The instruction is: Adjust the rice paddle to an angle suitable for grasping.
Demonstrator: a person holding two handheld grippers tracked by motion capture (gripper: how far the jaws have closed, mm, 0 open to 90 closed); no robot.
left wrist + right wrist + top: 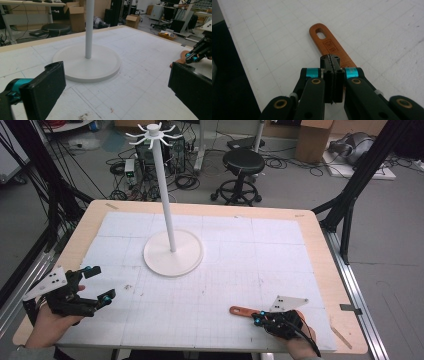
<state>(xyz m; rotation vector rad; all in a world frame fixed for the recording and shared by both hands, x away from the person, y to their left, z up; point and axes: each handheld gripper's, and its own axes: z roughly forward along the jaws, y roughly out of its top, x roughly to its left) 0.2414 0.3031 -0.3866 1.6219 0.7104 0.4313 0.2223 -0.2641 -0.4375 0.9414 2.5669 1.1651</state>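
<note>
- The orange handle — flat, with a slot at its far end — lies on the white mat, near its front edge, well to the right of the white stand.
- The right gripper has its jaws pressed together on the handle's near end.
- The left gripper sits front-left of the stand — jaws spread wide, nothing between them.
</note>
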